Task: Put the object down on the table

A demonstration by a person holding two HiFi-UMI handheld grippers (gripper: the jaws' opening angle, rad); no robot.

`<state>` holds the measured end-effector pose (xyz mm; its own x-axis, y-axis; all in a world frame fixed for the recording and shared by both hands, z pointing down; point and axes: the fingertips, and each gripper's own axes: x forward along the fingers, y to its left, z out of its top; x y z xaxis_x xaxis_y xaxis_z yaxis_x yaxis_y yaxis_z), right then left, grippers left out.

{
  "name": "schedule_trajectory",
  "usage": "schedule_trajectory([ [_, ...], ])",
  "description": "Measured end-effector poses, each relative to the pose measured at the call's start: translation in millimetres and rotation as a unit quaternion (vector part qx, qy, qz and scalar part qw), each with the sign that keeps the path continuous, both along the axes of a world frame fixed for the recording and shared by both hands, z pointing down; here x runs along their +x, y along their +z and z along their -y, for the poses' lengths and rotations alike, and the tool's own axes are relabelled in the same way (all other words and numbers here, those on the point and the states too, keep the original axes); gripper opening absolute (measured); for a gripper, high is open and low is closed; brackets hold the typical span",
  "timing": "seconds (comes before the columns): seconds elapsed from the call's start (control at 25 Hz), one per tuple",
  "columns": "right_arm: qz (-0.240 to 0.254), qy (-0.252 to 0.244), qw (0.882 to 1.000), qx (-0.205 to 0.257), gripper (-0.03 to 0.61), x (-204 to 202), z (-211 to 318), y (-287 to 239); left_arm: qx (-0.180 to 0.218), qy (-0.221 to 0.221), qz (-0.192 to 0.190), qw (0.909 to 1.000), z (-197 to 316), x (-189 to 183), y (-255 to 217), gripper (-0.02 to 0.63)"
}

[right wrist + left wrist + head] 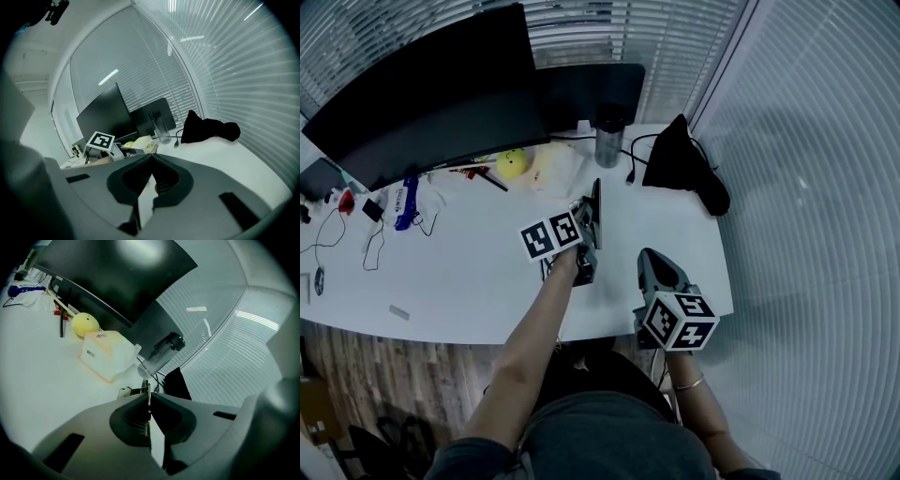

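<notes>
My left gripper (589,221) is over the middle of the white table (478,272). It is shut on a thin dark flat object (596,208) held on edge. In the left gripper view this flat object (149,405) shows as a narrow strip clamped between the closed jaws of the left gripper (149,397). I cannot tell whether its lower edge touches the table. My right gripper (649,256) is near the table's front right edge, apart from the object. In its own view the right gripper (151,158) has its jaws together with nothing between them.
Behind the left gripper lie a pale tissue pack (555,167), a yellow ball (512,162) and a clear tumbler (608,134). A black bag (684,164) sits at the back right with a cable beside it. A large monitor (431,94) lines the back; small clutter lies at the left.
</notes>
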<state>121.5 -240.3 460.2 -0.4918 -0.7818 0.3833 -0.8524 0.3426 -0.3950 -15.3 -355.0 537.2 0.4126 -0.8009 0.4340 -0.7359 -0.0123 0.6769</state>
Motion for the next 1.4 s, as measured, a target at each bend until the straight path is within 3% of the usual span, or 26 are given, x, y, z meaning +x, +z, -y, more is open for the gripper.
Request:
schedule_trajectory([
  [0.28,-0.003,0.01,1.0,-0.004,0.005,7,0,1,-0.014,0.008,0.011,0.9998,16,4,8,0.023],
  [0.92,-0.011,0.031,0.999,-0.008,0.005,18,-1,4,-0.049,-0.002,-0.01,0.9987,35,2,31,0.023],
  [1.4,-0.013,0.034,0.999,-0.013,0.005,20,3,6,-0.045,0.004,0.003,0.999,39,3,33,0.025],
])
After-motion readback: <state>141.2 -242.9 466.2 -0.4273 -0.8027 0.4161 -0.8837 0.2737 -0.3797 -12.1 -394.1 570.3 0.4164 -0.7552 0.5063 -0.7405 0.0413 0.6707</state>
